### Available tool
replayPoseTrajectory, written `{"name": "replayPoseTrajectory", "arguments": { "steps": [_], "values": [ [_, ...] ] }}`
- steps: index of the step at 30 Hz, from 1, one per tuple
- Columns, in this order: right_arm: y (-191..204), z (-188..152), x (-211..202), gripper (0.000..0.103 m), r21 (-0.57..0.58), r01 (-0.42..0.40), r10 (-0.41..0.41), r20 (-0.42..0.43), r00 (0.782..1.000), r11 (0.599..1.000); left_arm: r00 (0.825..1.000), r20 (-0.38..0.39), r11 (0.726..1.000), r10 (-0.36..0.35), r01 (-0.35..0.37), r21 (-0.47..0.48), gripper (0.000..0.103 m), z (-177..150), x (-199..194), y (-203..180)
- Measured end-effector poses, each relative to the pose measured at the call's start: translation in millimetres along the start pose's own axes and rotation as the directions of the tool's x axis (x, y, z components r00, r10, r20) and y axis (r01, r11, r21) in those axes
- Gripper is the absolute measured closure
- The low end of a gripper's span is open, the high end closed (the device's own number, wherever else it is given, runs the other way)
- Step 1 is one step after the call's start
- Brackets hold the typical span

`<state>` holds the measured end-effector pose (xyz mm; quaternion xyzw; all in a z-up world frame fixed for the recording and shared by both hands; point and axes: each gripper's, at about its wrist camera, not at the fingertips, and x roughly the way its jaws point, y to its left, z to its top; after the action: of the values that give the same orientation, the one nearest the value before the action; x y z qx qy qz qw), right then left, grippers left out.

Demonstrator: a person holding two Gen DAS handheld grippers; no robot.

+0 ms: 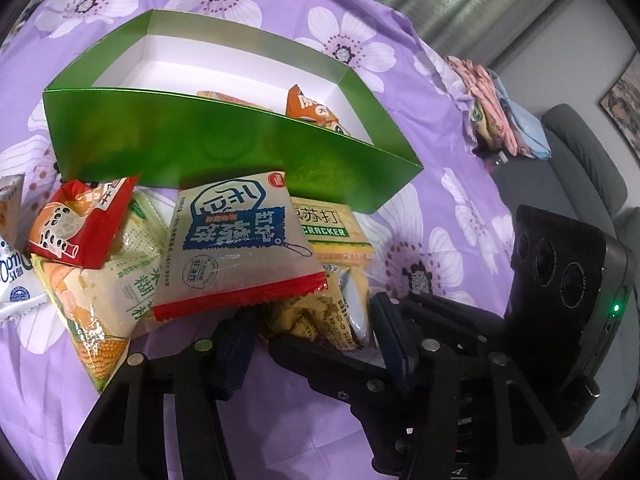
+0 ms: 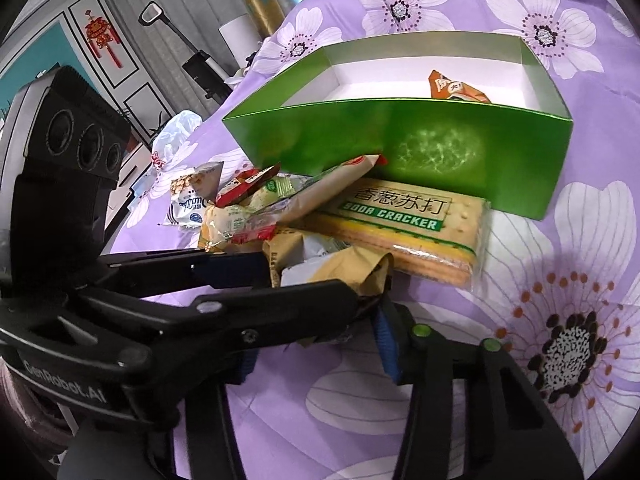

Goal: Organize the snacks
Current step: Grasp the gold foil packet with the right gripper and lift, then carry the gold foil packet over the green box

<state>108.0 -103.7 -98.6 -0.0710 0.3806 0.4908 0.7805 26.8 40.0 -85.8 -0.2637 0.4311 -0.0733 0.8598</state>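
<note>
Crinkly yellow wrapper (image 1: 316, 320) sits pinched in both left claw (image 1: 316, 344) and right claw (image 2: 316, 344).

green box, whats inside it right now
Inside the green box an orange snack packet leans near one end, and the edge of another pale packet shows beside it. The near wall hides most of the floor, so anything lying low there cannot be seen.

A box (image 1: 224, 148) stands on the bed (image 1: 432, 216) with one packet (image 1: 308, 110) inside. Before its near wall lies a snack pile (image 1: 224, 248), the cracker pack (image 2: 404, 232) at its right.
</note>
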Motion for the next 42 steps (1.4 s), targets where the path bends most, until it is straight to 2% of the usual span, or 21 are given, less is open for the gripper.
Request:
{"name": "replayPoseTrajectory", "arguments": {
  "steps": [3, 12, 24, 33, 42],
  "values": [
    [4, -1, -1, 0.059, -0.018, 0.007, -0.007, 0.001, 1.0, 1.0, 1.0, -0.002, 1.0, -0.003, 0.003, 0.002, 0.056, -1, -2, -1],
    [10, -9, -17, 0.06, -0.032, 0.031, -0.03, 0.006, 1.0, 0.999, 1.0, -0.005, 0.999, -0.024, 0.024, 0.021, 0.056, -11, -10, -17],
    [34, -7, -65, 0.06, -0.082, 0.08, -0.072, 0.095, 0.993, 0.993, 0.996, 0.074, 0.994, -0.043, 0.035, 0.105, 0.056, -10, -47, -57],
    [45, 8, -90, 0.06, -0.109, 0.101, -0.081, 0.17, 0.982, 0.989, 0.99, 0.135, 0.987, -0.049, 0.028, 0.156, 0.056, 7, -66, -77],
    [46, 42, -100, 0.06, -0.139, 0.115, -0.08, 0.236, 0.968, 0.984, 0.979, 0.2, 0.983, -0.043, 0.006, 0.181, 0.056, 44, -78, -81]
  ]
}}
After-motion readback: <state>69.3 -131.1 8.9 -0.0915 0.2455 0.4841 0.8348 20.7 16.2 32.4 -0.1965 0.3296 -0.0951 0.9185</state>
